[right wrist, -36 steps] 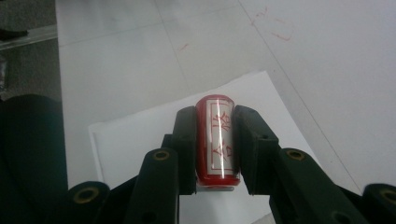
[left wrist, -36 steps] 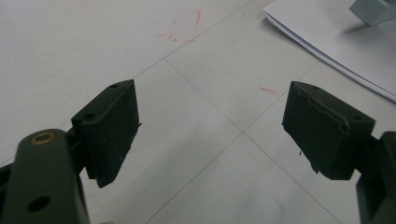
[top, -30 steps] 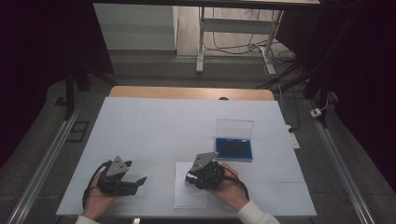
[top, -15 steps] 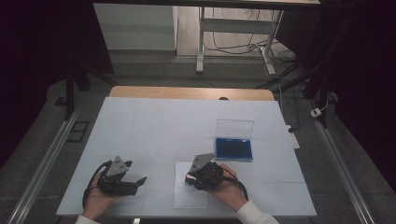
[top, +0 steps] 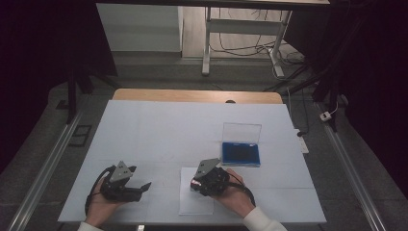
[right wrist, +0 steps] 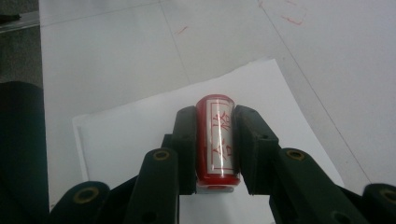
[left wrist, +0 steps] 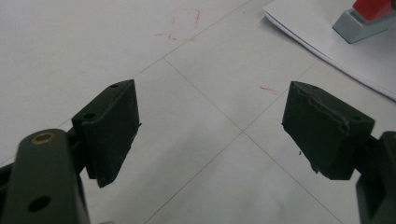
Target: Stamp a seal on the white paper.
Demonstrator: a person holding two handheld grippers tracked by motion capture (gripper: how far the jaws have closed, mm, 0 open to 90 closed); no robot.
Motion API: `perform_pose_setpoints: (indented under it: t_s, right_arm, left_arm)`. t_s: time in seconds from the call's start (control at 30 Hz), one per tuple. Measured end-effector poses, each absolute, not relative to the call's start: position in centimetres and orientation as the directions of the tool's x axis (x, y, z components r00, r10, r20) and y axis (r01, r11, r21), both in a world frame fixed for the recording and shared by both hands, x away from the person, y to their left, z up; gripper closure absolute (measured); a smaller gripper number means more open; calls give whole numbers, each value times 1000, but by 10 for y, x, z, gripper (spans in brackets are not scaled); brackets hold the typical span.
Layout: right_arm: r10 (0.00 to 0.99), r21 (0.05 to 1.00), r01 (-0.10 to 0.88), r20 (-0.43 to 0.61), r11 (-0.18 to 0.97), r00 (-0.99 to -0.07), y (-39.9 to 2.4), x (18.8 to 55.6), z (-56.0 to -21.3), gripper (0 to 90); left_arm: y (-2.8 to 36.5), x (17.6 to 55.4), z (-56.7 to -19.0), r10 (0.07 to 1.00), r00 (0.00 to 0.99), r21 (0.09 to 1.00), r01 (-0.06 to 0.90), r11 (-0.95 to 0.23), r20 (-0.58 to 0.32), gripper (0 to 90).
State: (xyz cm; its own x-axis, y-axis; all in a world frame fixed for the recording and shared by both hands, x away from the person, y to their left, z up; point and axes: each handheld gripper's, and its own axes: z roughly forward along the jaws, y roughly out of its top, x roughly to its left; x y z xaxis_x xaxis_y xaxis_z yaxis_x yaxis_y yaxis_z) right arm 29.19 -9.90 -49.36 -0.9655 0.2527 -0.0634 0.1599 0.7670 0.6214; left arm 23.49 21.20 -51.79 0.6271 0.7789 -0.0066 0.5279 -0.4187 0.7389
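From the high view, the right gripper (top: 198,182) sat over the one paper sheet (top: 195,202) near the table's (top: 159,125) front edge, clamped on a red stamp (top: 195,183); one blue ink pad (top: 241,152) lay open just beyond. The left gripper (top: 139,186) rested apart, nothing in it.

Left gripper view: jaws wide, bare table between.

Right gripper view: jaws narrow around the single stamp (right wrist: 217,140), pressed to the sheet (right wrist: 140,135). Looked like mid-stamping to me; next would be a straight lift, no smearing.
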Motion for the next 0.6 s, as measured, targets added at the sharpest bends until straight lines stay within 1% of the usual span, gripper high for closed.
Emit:
perform_pose_setpoints:
  t_s: [0.6]
  right_arm:
    - [257,585,180,-49,791,-965,-96,295,-495,704]
  left_arm:
    - [211,234,-518,780,626,737,530,-419,-7,190]
